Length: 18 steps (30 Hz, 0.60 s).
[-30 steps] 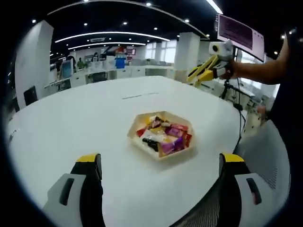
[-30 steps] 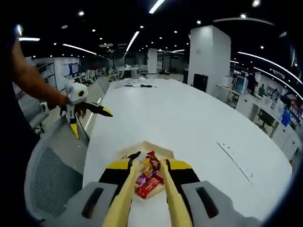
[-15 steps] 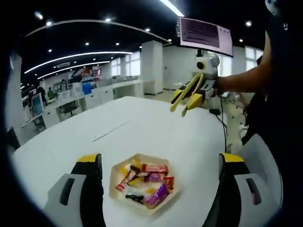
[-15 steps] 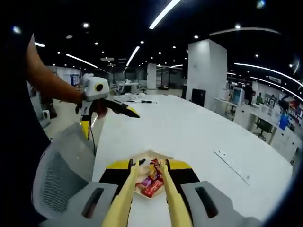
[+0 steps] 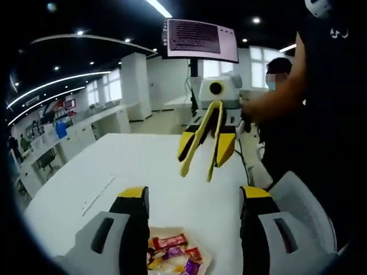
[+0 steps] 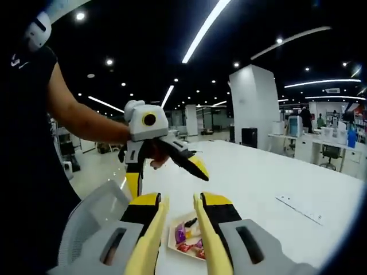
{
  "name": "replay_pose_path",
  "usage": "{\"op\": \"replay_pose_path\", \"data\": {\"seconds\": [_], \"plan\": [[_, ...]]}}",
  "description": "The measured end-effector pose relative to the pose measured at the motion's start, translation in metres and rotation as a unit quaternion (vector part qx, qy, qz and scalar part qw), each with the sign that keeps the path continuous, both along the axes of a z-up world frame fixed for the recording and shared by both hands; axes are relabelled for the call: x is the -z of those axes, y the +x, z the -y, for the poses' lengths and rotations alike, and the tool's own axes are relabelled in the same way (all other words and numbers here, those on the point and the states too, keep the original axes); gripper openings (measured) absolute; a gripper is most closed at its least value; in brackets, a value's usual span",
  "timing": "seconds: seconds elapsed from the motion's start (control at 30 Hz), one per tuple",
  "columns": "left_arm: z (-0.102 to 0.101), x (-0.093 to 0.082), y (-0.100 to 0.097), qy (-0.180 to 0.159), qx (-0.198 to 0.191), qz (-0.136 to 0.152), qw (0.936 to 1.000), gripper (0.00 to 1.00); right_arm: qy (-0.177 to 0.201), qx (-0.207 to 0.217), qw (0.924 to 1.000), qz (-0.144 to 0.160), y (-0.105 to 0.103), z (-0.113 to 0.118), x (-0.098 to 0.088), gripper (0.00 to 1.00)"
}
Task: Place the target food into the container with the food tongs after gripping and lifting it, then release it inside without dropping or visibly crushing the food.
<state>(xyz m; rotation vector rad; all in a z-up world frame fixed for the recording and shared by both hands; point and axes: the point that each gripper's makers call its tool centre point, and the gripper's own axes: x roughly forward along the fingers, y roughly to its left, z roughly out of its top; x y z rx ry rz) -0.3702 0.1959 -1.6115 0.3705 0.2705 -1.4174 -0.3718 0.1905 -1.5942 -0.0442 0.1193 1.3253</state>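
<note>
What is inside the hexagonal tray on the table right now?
The tray holds wrapped candies in red, purple and yellow wrappers. In both views the near gripper fingers cover part of it, so the full contents and count cannot be seen.

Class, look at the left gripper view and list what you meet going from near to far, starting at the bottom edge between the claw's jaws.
Tray of wrapped sweets → bare white table → right claw with its yellow tongs held above the table → dark monitor on its pole behind.
</note>
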Motion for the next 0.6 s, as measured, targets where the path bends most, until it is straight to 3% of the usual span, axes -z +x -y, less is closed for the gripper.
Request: {"op": "replay_pose_path", "data": {"seconds": [0.07, 0.23, 0.33, 0.6], "plan": [[0.003, 0.001, 0.002, 0.001, -0.001, -0.005, 1.0000, 0.53, -0.004, -0.006, 1.0000, 0.000, -0.001, -0.004, 0.002, 0.26], [0.006, 0.004, 0.002, 0.007, 0.009, -0.014, 0.9998, 0.41, -0.005, -0.015, 0.9999, 0.002, -0.001, -0.011, 0.005, 0.26], [0.006, 0.000, 0.002, -0.007, 0.013, -0.022, 0.9996, 0.39, 0.001, -0.021, 0.9998, 0.000, -0.002, -0.015, 0.003, 0.26], [0.003, 0.007, -0.003, 0.009, 0.025, -0.031, 0.9992, 0.22, 0.013, -0.028, 0.9995, -0.010, 0.000, -0.019, 0.007, 0.25]]}}
